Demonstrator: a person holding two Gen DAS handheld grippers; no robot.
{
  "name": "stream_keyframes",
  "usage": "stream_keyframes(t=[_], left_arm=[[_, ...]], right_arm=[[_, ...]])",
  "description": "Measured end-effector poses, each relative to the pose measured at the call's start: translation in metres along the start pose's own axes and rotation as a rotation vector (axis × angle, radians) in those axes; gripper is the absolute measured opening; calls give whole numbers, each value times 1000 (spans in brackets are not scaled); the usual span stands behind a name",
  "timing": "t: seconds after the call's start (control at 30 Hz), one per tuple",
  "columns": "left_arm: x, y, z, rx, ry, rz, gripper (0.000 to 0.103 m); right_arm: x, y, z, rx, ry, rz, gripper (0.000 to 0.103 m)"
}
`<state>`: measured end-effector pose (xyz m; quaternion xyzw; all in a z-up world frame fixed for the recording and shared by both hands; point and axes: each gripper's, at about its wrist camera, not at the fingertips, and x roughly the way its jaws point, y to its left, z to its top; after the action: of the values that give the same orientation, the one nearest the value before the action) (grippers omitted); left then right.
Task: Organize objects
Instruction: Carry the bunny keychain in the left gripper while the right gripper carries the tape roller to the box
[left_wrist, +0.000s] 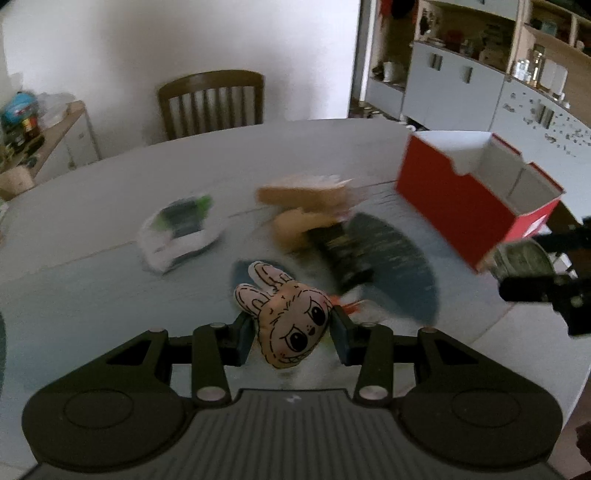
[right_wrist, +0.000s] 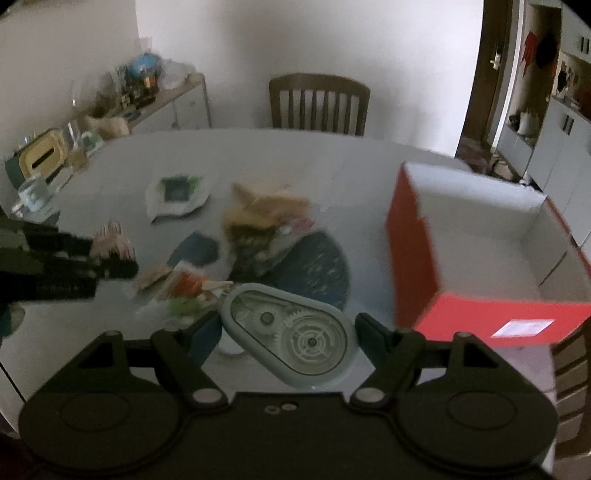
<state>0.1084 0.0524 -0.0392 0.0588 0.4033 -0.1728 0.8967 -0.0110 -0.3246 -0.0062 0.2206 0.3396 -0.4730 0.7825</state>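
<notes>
The left gripper (left_wrist: 291, 338) clamps a rabbit-face plush (left_wrist: 291, 328) at the lower centre of its view, held above the surface (left_wrist: 92, 206). The right gripper (right_wrist: 288, 338) grasps a grey tape dispenser (right_wrist: 291, 334) by its ends, low centre. The red box (right_wrist: 480, 258) stands at right. The wide, slanted hold could let the dispenser twist free; either item might clip the box wall.

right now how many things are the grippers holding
2. The left gripper holds a small plush bunny face; the right gripper holds a grey correction tape dispenser, beside the red box. None seem hidden.
</notes>
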Motion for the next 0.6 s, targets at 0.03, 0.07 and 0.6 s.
stream_keyframes(t=[0.03, 0.07, 0.6], left_arm=[[0, -9, 4, 4, -2, -11, 42], [0, -20, 10, 9, -7, -22, 42], [45, -158, 93, 144, -35, -104, 42]], right_arm=[[-3, -10, 3, 5, -6, 0, 78], [-5, -20, 7, 11, -10, 1, 78], [-6, -158, 28, 23, -45, -75, 78]])
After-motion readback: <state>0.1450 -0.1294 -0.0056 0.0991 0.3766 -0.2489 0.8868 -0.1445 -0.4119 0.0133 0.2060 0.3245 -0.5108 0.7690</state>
